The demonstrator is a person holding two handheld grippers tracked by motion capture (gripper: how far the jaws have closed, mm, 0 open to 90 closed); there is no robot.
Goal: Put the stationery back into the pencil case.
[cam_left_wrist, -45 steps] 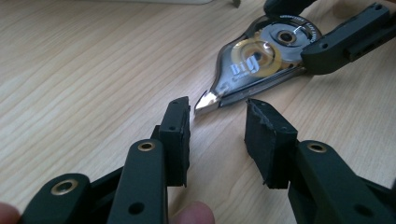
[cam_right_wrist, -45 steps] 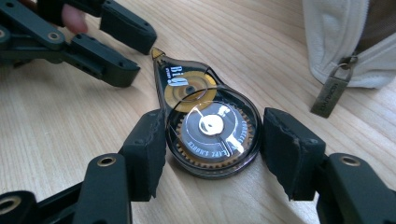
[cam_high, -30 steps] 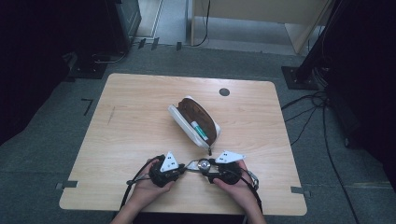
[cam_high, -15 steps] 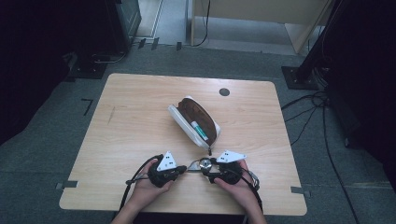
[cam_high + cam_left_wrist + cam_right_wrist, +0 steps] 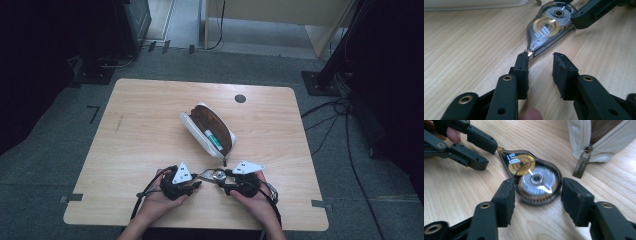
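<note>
The tape roller (image 5: 216, 174) lies flat on the near part of the table (image 5: 150, 125), between the two hands and just near of the open pouch (image 5: 210, 130). The right gripper (image 5: 537, 195) straddles its round body: the left finger (image 5: 505, 200) touches the shell's edge, while the right finger (image 5: 575, 200) stands just off it, so this is a loose bracket, not a firm pinch. Its jaws have just been closing around the roller. The left gripper (image 5: 540, 66) points at the roller's narrow tip; its jaws have just been opening and now stand spread, one finger (image 5: 522, 66) touching the tip, the other clear, nothing clamped between them.

The risks, as I judge them: the shell is smooth and rounded, so if the right jaws squeeze off-centre it could squirt out towards the pouch or spin on the wood. With the left jaws loosened, the tip is unsupported, and any push from that finger could swivel the roller out of the right gripper's reach. The zip pull (image 5: 581, 166) hangs close by and could snag a jaw during a lift.
</note>
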